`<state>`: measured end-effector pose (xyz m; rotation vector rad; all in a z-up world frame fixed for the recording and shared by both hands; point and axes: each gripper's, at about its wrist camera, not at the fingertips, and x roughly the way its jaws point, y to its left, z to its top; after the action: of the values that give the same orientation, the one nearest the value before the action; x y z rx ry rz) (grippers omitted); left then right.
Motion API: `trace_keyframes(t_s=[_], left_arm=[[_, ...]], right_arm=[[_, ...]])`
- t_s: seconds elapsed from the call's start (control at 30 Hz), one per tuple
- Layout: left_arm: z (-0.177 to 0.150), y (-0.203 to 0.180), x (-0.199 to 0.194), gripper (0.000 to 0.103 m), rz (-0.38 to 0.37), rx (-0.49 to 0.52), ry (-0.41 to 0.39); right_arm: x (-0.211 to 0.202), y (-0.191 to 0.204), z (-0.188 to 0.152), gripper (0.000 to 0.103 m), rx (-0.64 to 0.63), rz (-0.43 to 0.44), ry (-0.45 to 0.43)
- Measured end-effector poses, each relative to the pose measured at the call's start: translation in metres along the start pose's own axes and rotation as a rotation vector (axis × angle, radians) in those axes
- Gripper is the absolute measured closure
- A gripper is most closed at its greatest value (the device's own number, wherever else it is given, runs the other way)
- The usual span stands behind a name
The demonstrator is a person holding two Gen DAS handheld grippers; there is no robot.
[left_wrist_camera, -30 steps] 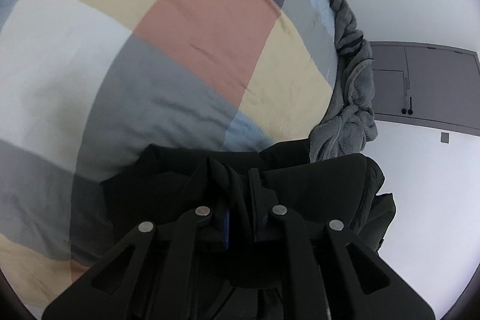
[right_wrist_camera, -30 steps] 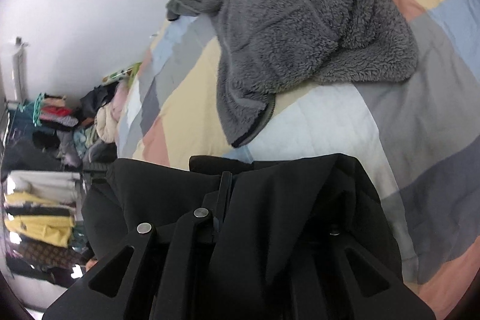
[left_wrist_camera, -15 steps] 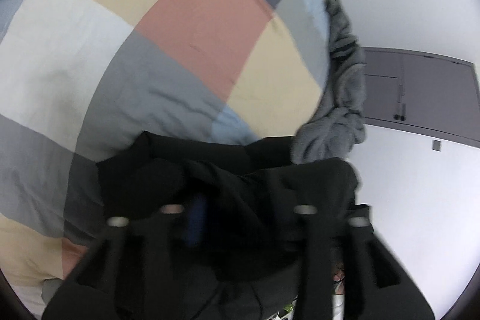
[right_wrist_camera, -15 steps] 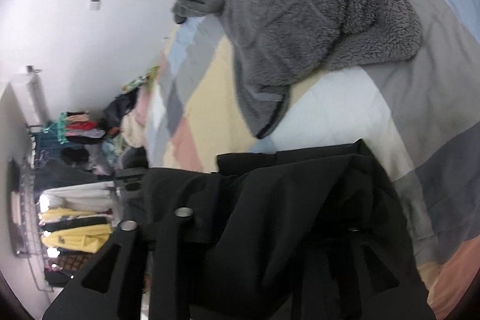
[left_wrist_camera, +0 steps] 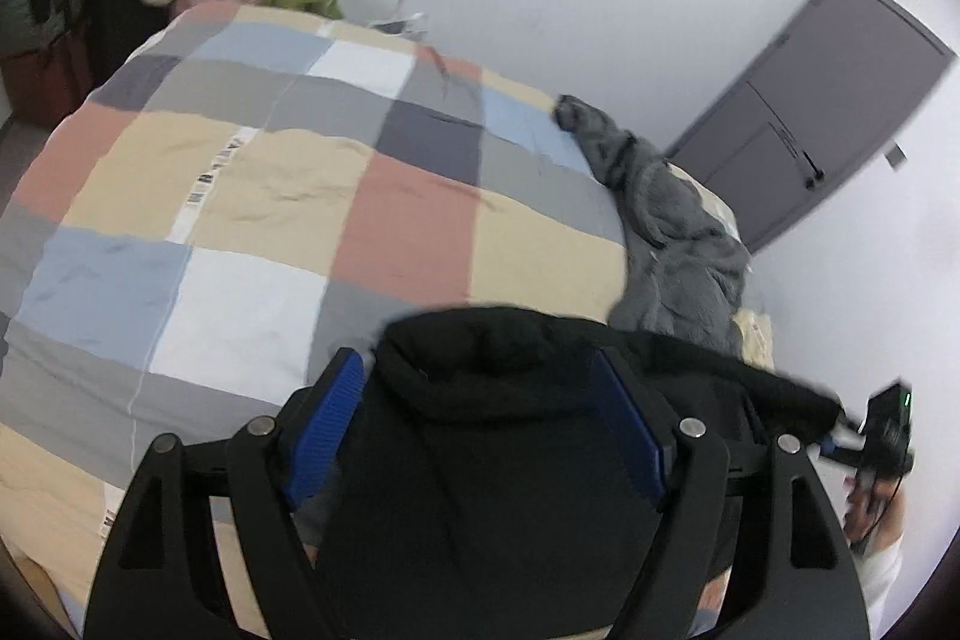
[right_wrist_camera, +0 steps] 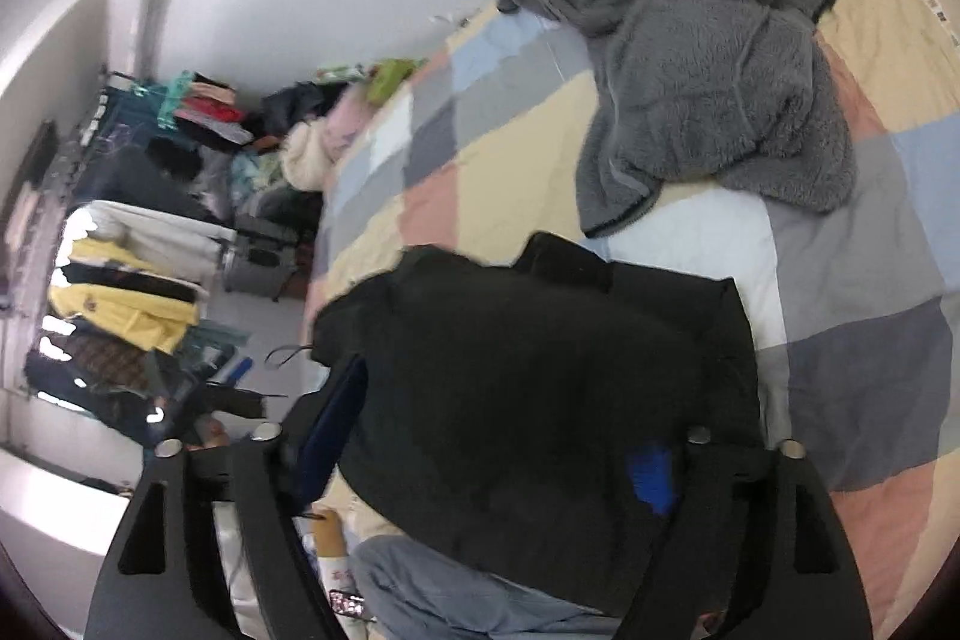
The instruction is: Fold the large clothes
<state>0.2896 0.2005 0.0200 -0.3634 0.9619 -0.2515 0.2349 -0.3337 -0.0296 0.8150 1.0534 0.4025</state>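
Observation:
A black garment lies bunched at the near edge of the bed, on the checked duvet. My left gripper is open, its blue-padded fingers wide apart on either side of the black cloth. In the right wrist view the black garment fills the space between the fingers of my right gripper, which is also open; cloth drapes over its right blue pad. Neither gripper pinches the cloth.
A grey fleece jacket lies crumpled on the bed's far side, also in the left wrist view. A clothes rack and piles of clothes stand beyond the bed. A grey door is in the wall.
Both grippers were shut on the black garment; both have opened and let it go. Both cameras have tilted up and drawn back, showing more of the room.

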Motion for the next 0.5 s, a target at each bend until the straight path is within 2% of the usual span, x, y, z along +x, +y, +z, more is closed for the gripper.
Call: trace_keyframes(t_s=[0.07,0.13,0.2,0.27,0.33,0.5], left_arm=[[-0.014,-0.013,0.002,0.025,-0.013,0.041,-0.003],[-0.029,-0.028,0.01,0.025,-0.028,0.093,-0.004],[-0.043,-0.047,0.028,0.025,-0.031,0.153,0.007],[-0.057,-0.065,0.051,0.025,0.0,0.224,0.011],[-0.074,-0.085,0.078,0.025,0.028,0.287,0.018],[-0.113,-0.115,0.141,0.025,0.174,0.433,0.026]], right_arm=[[-0.02,-0.006,0.001,0.02,0.017,0.008,-0.043],[-0.039,-0.005,-0.001,0.02,-0.005,-0.02,-0.1],[-0.037,0.007,-0.008,0.019,-0.066,-0.076,-0.137],[-0.02,0.021,-0.019,0.019,-0.143,-0.126,-0.152],[0.025,0.039,-0.042,0.019,-0.26,-0.24,-0.148],[0.141,0.039,-0.088,0.019,-0.402,-0.379,-0.103]])
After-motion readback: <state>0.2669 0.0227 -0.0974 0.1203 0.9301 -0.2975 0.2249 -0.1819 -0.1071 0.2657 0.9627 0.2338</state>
